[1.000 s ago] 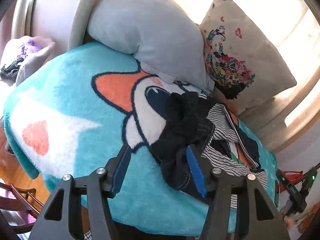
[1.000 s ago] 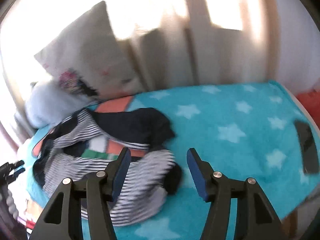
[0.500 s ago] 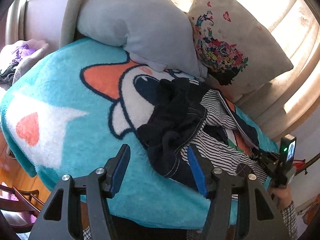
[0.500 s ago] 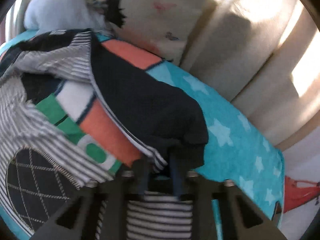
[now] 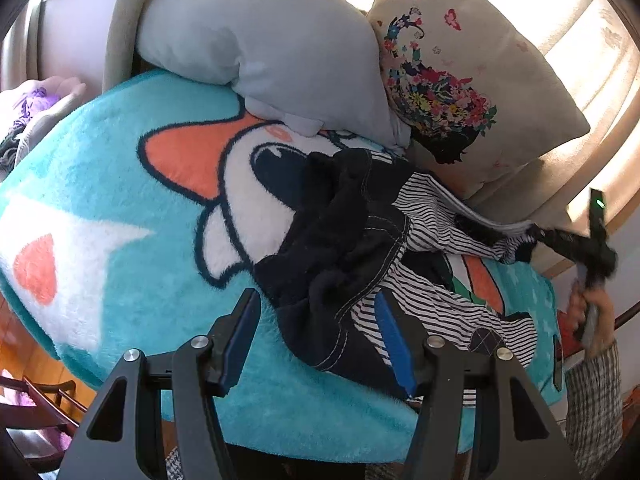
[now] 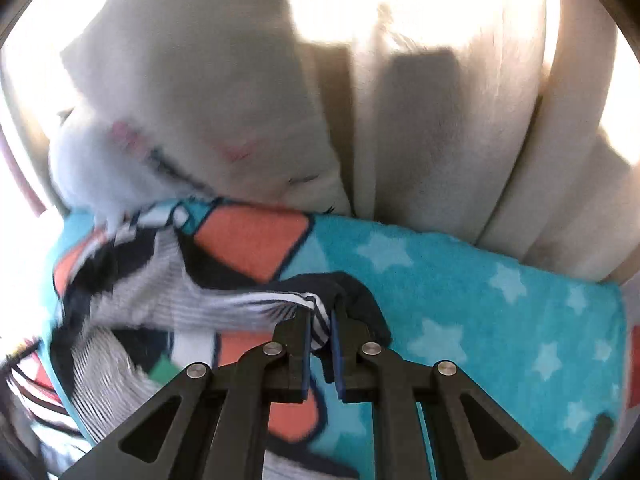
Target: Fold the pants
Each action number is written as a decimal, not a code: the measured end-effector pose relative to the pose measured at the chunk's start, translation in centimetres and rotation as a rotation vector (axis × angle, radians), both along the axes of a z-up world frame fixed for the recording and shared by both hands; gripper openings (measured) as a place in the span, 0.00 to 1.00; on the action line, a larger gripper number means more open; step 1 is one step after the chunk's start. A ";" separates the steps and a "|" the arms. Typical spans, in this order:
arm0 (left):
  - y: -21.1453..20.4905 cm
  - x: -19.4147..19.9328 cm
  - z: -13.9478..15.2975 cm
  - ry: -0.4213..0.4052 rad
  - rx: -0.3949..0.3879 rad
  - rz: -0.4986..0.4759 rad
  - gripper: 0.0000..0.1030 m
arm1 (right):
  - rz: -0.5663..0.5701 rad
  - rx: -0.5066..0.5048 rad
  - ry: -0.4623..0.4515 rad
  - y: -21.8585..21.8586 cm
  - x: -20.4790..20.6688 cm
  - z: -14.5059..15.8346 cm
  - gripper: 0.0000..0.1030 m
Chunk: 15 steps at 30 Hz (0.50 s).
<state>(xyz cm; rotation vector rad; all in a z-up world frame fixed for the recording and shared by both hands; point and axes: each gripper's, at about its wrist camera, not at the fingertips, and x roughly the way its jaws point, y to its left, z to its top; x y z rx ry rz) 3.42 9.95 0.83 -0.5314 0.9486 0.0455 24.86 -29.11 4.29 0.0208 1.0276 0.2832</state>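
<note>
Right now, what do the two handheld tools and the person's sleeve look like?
Both the left tool and the right tool have matte black angular finger arms with triangular cut-outs, silver round pivot screws and blue pads lining the inner faces. The sleeve is a black-and-white check fabric. No cables show.

Left hand-held gripper (image 5: pixel 316 334) held open above turquoise cartoon blanket (image 5: pixel 120 208), dark pants (image 5: pixel 340 240) heaped between and beyond its blue pads. Striped garment (image 5: pixel 440 216) stretched rightward, pinched by right hand-held gripper (image 5: pixel 538 236). Grey plush pillow (image 5: pixel 260 40) and floral cushion (image 5: pixel 480 80) behind.
</note>
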 end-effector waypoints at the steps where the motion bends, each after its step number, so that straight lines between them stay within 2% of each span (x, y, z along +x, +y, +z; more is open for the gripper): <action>1: 0.0 0.1 -0.1 0.002 0.000 0.001 0.57 | -0.077 -0.004 0.018 -0.7 1.8 -0.5 0.11; 2: 0.1 0.1 -0.1 0.004 -0.002 0.002 0.57 | -0.134 -0.027 0.024 -1.2 3.1 -1.1 0.14; 3: 0.2 0.1 -0.1 0.005 -0.004 0.004 0.57 | -0.192 -0.073 0.013 -1.6 4.1 -1.5 0.24; 4: 0.2 0.1 -0.1 0.005 -0.005 0.004 0.57 | -0.228 -0.103 -0.001 -1.8 4.4 -1.6 0.41; 6: 0.3 0.1 -0.1 0.004 -0.002 0.003 0.57 | -0.278 -0.119 -0.043 -2.6 3.9 -1.6 0.54; 10: 0.3 0.5 -0.3 0.006 -0.009 -0.006 0.57 | -0.300 0.013 -0.048 -4.6 1.5 -1.8 0.64; 15: -0.5 0.7 -0.5 0.012 -0.022 -0.037 0.57 | -0.291 0.162 0.031 -5.8 0.5 -4.8 0.67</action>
